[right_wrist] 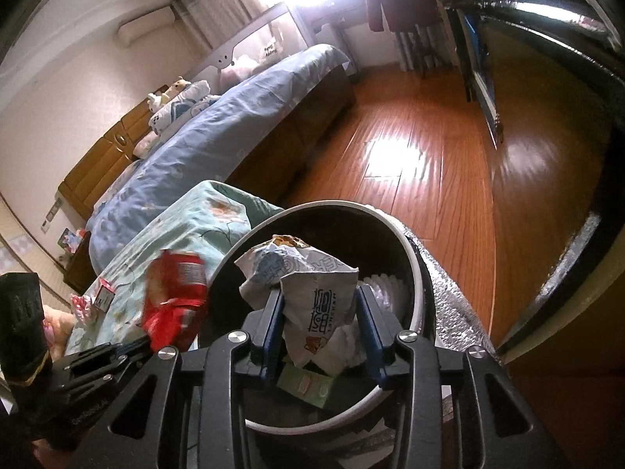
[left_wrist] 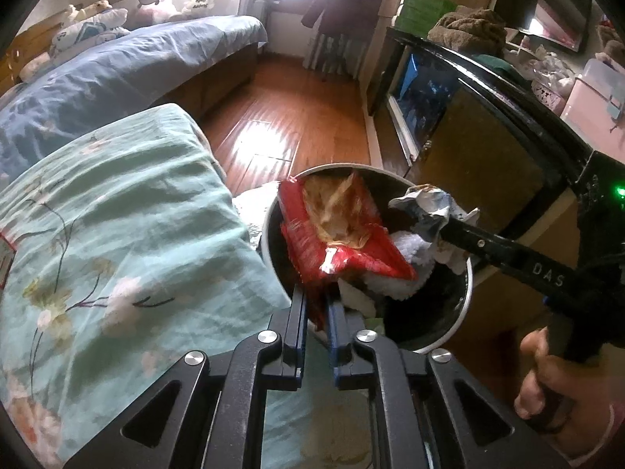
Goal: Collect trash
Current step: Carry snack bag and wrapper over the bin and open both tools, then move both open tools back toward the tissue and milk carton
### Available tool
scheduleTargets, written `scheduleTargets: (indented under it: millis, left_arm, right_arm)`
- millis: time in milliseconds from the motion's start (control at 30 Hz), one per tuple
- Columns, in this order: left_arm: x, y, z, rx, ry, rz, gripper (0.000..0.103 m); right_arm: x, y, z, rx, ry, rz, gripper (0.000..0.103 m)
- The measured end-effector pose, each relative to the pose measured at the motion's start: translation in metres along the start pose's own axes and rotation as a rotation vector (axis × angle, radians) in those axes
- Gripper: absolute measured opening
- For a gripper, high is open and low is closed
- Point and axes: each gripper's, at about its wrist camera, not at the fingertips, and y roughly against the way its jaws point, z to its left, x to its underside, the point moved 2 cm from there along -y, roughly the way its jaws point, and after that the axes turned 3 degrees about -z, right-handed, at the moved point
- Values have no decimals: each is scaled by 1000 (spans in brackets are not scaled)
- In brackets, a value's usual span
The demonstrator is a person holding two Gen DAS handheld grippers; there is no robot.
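Observation:
A round trash bin (left_wrist: 466, 305) with a white rim and dark inside stands on the floor beside the bed; it also shows in the right wrist view (right_wrist: 418, 273). My left gripper (left_wrist: 316, 301) is shut on a red snack wrapper (left_wrist: 340, 230) and holds it over the bin's left rim; the wrapper shows in the right wrist view (right_wrist: 175, 293). My right gripper (right_wrist: 318, 308) holds a crumpled white paper wrapper (right_wrist: 312, 285) over the bin's mouth; it also shows in the left wrist view (left_wrist: 425, 207). White tissue (left_wrist: 394, 273) and a green box (right_wrist: 308, 387) lie in the bin.
A bed with a teal floral quilt (left_wrist: 97, 215) is at left, a blue quilt (left_wrist: 117, 66) behind it. A dark cabinet (left_wrist: 488, 125) stands at right. Wooden floor (right_wrist: 410, 148) runs between them. A small carton (right_wrist: 104, 293) lies on the teal quilt.

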Motion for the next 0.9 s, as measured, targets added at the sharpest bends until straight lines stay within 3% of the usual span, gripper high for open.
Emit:
scheduleTargets:
  millis: [100,267,333,467,667,900]
  left_arm:
    - [0,2,1,-12,6,-8,21]
    - [8,7,7,-12,25,-8,23]
    - [14,11,12,-20,43,-10,33]
    - [28,26,26,-38,96,-30,47]
    - [46,52,47,-63,167,-59,55]
    - [69,101,78,-161,233,-136,69]
  right_arm:
    - [0,0,-2,-2,-7,5,48]
    - [1,3,-5,-3,-26,0,61]
    - [2,5,-4,-9,-30,-2,63]
    - [5,9,5,-41,-37,-4,79]
    - [11,11,27,-86,-19,2,86]
    - [22,4,70,-158,43,20,86]
